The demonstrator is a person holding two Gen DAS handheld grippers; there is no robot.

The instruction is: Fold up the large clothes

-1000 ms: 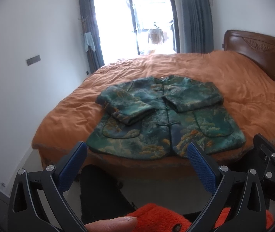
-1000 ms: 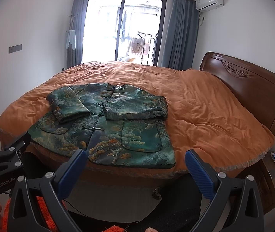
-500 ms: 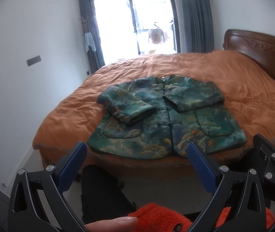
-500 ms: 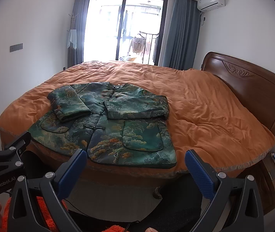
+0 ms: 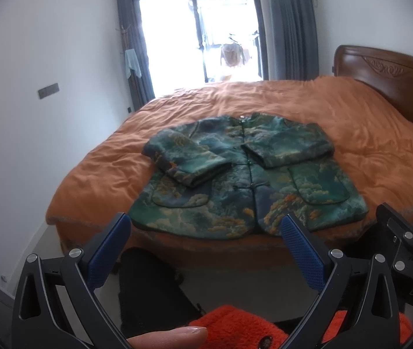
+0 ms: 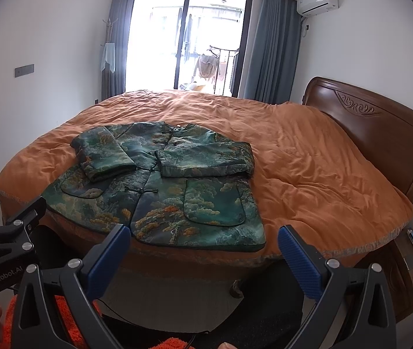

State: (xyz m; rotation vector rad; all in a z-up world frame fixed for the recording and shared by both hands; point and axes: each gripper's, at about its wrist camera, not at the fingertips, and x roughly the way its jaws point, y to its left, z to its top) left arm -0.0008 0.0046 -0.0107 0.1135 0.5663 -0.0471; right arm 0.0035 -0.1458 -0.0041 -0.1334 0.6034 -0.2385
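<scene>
green brocade jacket (image 5: 247,174) lies flat on the orange duvet (image 6: 308,168), front up, both sleeves already folded across the chest. collar points to the window, hem sits at the near bed edge, so the long axis runs straight away from both tools. left gripper (image 5: 203,250) and right gripper (image 6: 203,250) both spread wide, empty, hanging short of the bed and well apart from the cloth. hem is the nearest edge; left faces its left-centre, right its right corner. likely next: take the hem, fold toward the collar.

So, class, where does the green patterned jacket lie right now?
The jacket lies flat on the orange duvet, at the bed's near-left edge in the right wrist view, just beyond both open grippers.
</scene>
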